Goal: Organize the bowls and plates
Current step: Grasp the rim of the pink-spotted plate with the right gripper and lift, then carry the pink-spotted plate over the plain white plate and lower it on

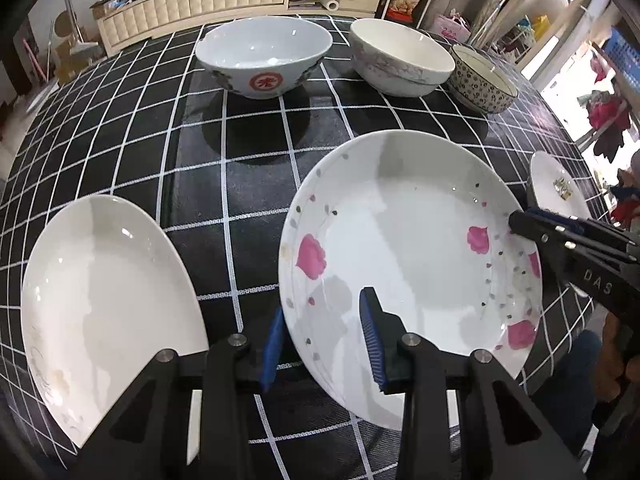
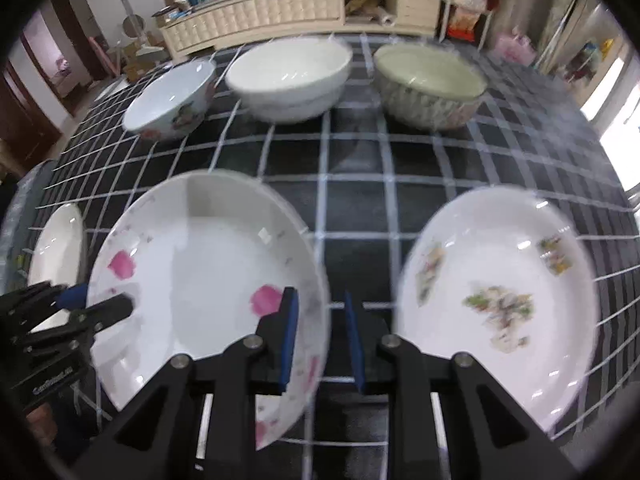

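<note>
A white plate with pink flowers (image 1: 404,248) lies in the middle of the checked table; it also shows in the right wrist view (image 2: 200,280). My left gripper (image 1: 322,344) is open and straddles its near left rim. My right gripper (image 2: 320,344) is open and straddles its right rim; it shows from the side in the left wrist view (image 1: 520,220). A plain white plate (image 1: 104,300) lies to the left. A plate with a floral print (image 2: 500,296) lies to the right. Three bowls stand at the back: one with a red mark (image 1: 264,56), a white one (image 1: 400,56), a patterned one (image 1: 480,80).
The black tablecloth with white grid lines (image 1: 256,168) covers the table. Behind it stand a cream cabinet (image 1: 192,0) with clutter on top and shelves. The left gripper's body shows at the lower left of the right wrist view (image 2: 60,320).
</note>
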Demonstrator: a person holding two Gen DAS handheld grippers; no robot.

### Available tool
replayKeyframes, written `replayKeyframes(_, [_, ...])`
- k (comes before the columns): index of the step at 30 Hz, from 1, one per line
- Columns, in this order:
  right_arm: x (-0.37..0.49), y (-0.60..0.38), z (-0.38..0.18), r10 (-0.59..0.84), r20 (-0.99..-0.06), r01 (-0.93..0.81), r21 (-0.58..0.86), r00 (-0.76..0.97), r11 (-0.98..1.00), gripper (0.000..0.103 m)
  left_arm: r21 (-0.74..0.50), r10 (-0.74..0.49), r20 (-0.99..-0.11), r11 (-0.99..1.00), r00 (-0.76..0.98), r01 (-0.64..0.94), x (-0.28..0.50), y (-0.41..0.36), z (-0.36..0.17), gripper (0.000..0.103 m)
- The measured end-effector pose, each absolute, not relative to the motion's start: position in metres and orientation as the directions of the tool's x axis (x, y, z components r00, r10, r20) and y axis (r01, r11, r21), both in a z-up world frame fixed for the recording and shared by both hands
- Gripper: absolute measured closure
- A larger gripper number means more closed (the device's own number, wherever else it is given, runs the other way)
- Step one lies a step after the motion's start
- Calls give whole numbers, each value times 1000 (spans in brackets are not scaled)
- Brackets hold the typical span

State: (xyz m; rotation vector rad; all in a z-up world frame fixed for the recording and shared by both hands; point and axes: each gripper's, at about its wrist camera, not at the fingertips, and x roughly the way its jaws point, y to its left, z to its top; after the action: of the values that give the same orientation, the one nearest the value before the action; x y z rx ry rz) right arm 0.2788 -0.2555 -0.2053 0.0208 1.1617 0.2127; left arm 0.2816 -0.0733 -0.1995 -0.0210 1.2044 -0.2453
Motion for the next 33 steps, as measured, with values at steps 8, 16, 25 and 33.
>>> replayKeyframes(8, [276,-257,-216,206,-916,-132,170,344,976,75,-115,-180,-923,973,341,201,283,-77,-205,71])
replayKeyframes(16, [273,-256,-216,204,-911,-113,175,359,978,75,-132,-189,-923,974,334,185,285,-77,-209,71])
replayKeyframes(25, [263,-249,-212,188,-905,-98,163,381,982,76,-100,-159,-917,980,365,174,279,-75,-202,70])
replayKeyframes(33, [253,-235,-185,218,-878,-129,179,427,975,76,-57,-125,-892,984,435,166,267,-62,-172,71])
